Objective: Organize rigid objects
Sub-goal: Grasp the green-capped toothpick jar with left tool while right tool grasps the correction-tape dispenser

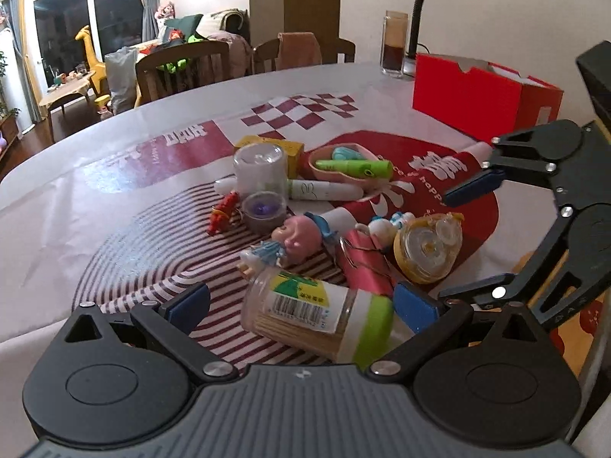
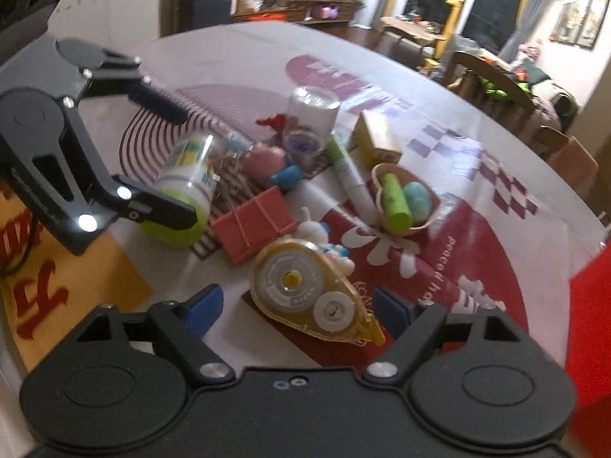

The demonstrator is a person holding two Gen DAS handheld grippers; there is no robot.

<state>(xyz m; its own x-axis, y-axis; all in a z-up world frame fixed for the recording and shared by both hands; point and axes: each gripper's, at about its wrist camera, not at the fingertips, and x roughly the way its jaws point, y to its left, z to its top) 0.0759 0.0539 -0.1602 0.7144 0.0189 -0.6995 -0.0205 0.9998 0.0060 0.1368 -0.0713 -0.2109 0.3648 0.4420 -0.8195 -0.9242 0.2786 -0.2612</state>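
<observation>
The left gripper has its jaws wide, the toothpick jar lying on its side between them, pads apparently not pressing it. The right gripper stands wide too, straddling the yellow correction-tape dispenser (flat on the worktop), untouched. The red box sits well beyond both.

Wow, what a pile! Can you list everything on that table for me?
toothpick jar: one, clear, green lid, lying between left jaws
correction tape: one, yellow, between right jaws
red packet: one, mid-pile
pink figure: one, centre
dome jar: one, clear, behind
pink dish: one, holds green and teal items
white pen: one, beside dish
red box: one, far right
left gripper: open
right gripper: open
</observation>
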